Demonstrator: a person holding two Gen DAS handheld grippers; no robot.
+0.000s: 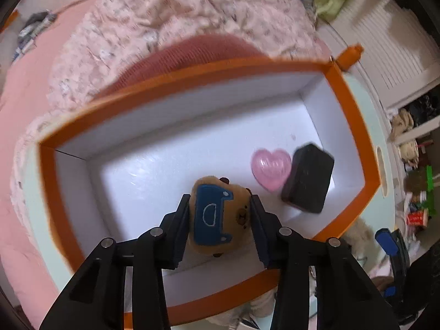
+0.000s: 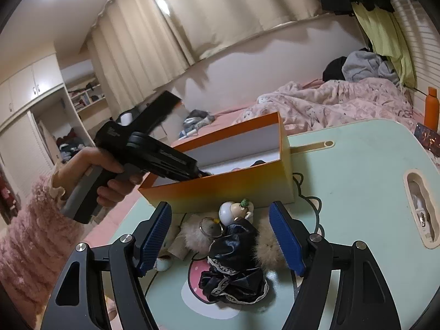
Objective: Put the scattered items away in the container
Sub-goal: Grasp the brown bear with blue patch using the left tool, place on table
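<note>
Brown plush point(image 1: 220, 217) crosswise in left claw point(image 1: 220, 214), over box point(image 1: 192, 82).

Left hand-held gripper point(image 1: 220, 209) clamps plush toy point(image 1: 218, 214) — over box point(image 1: 354, 126).

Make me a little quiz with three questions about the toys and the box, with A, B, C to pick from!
1. Where is the pink heart?
A. inside the orange box
B. on the bed
C. in the right gripper

2. What colour is the patch on the brown plush toy?
A. red
B. blue
C. yellow

3. What is the left gripper doing?
A. hanging open with nothing in it
B. squeezing the black block
C. shut on the plush toy, above the box

Answers:
1 A, the heart lies on the box's white floor, beside the black block.
2 B, the sewn patch on the toy is blue with a white outline.
3 C, both fingers press the toy's sides over the box floor.
</note>
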